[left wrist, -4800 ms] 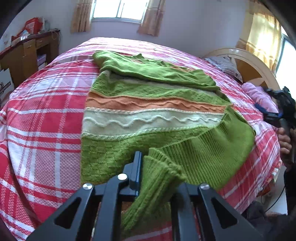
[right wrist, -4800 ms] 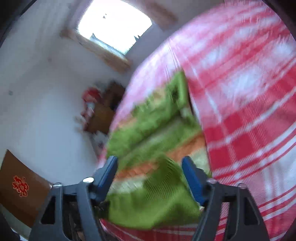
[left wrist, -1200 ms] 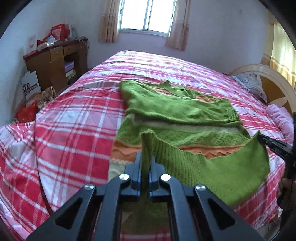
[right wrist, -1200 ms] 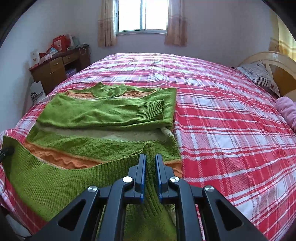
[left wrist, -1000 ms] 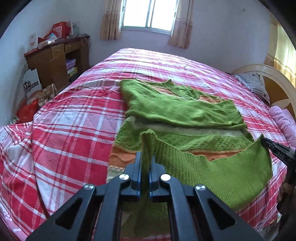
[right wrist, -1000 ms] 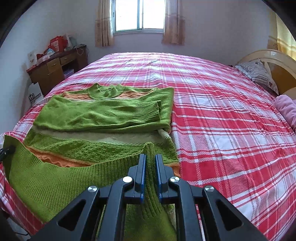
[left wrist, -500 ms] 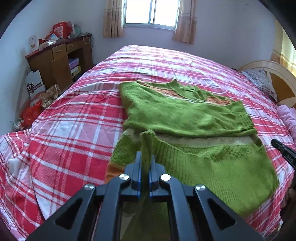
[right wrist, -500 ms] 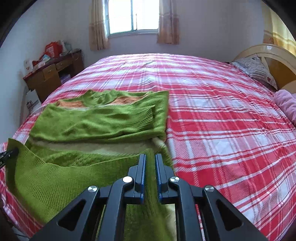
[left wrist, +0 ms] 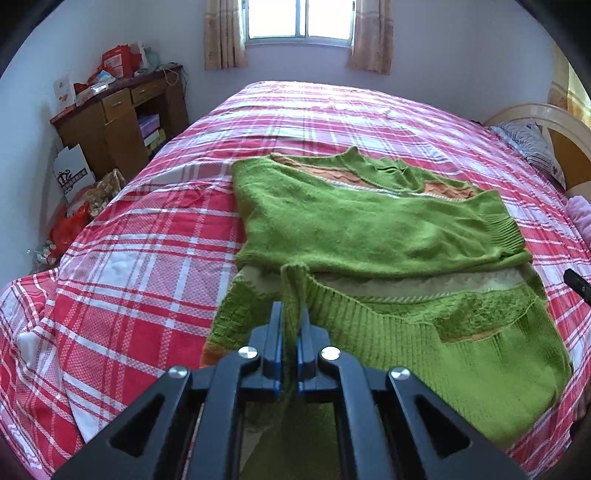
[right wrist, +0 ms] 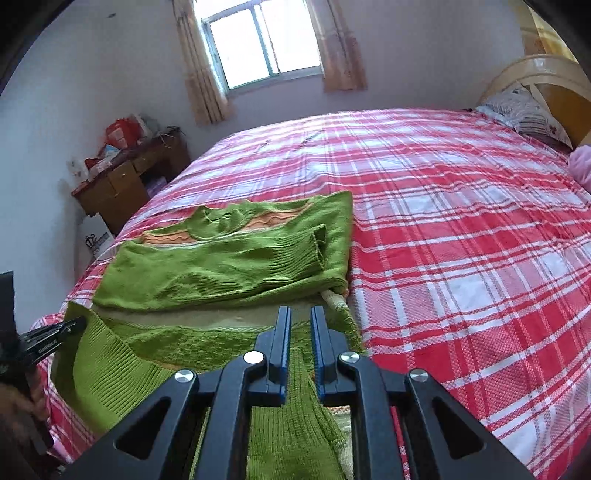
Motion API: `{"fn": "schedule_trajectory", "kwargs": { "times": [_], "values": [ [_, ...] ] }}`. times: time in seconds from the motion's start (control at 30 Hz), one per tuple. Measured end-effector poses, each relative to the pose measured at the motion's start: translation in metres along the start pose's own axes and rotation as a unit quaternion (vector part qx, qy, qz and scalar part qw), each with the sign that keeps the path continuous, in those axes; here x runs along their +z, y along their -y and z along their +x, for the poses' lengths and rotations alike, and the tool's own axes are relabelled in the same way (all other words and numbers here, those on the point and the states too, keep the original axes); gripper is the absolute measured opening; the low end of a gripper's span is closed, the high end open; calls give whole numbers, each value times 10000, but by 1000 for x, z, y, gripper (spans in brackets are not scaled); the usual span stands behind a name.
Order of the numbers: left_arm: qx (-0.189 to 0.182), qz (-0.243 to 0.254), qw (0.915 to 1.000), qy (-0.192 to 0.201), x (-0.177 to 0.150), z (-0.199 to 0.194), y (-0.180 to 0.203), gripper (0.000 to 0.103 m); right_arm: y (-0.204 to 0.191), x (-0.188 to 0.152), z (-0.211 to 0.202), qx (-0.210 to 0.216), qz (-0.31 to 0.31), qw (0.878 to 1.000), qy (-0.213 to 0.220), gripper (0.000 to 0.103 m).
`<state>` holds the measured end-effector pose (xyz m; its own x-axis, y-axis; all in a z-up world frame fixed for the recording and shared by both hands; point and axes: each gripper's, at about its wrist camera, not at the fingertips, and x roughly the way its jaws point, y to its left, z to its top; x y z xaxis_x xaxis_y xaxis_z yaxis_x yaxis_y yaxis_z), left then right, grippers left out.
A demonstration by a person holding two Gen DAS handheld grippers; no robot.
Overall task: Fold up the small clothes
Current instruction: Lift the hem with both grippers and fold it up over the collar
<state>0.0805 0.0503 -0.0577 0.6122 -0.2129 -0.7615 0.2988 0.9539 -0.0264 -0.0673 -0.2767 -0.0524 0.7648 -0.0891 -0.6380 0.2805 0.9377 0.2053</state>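
My left claw [left wrist: 290,325] is clenched on the hem of a green sweater [left wrist: 369,225], a pinch of ribbed knit standing up between its blue pads. My right claw [right wrist: 300,332] is opening: its pads stand apart with a gap on either side, and the knit lies under and between them without being pressed. The sweater lies on a bed [left wrist: 155,258] under a red and white checked cover, at the near side, with its collar toward the window [left wrist: 299,18]. Its sleeves are folded across the chest, one ribbed cuff [right wrist: 314,247] lying on top. The lower part, striped cream and orange, is doubled up toward the sleeves; the raised hem sags between the two claws. In the right wrist view, my left claw's tip shows at the far left edge, holding the hem corner, with a hand [right wrist: 22,402] below it. A wooden desk [left wrist: 118,122] cluttered with red packages stands by the wall. A patterned pillow [right wrist: 524,110] lies at the headboard [right wrist: 535,74].
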Motion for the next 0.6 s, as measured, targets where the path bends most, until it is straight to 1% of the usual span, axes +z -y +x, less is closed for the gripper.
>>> {"fn": "schedule_trajectory", "kwargs": {
  "times": [0.03,0.07,0.13,0.23,0.33,0.5,0.53,0.6],
  "values": [
    [11,2,10000,-5,0,0,0,5,1,0,-2,70,35,10000,22,57],
    [28,9,10000,-8,0,0,1,5,4,-2,-6,169,133,9997,116,83],
    [47,27,10000,1,0,0,2,5,8,-3,-13,255,180,9992,230,85],
    [60,30,10000,4,0,-1,3,5,8,-4,-16,247,16,9996,153,85],
    [26,5,10000,42,-1,-4,1,5,6,-11,-11,40,-315,9994,-103,85],
    [-31,-76,10000,56,-2,-4,-2,5,-4,-24,-3,20,-822,9959,-388,84],
    [-23,-75,10000,49,-2,-4,-1,5,-8,-25,0,1,-924,9949,-407,83],
    [-16,-72,10000,44,-3,-4,-1,5,-18,-25,9,-68,-1208,9916,-452,77]
  ]
}}
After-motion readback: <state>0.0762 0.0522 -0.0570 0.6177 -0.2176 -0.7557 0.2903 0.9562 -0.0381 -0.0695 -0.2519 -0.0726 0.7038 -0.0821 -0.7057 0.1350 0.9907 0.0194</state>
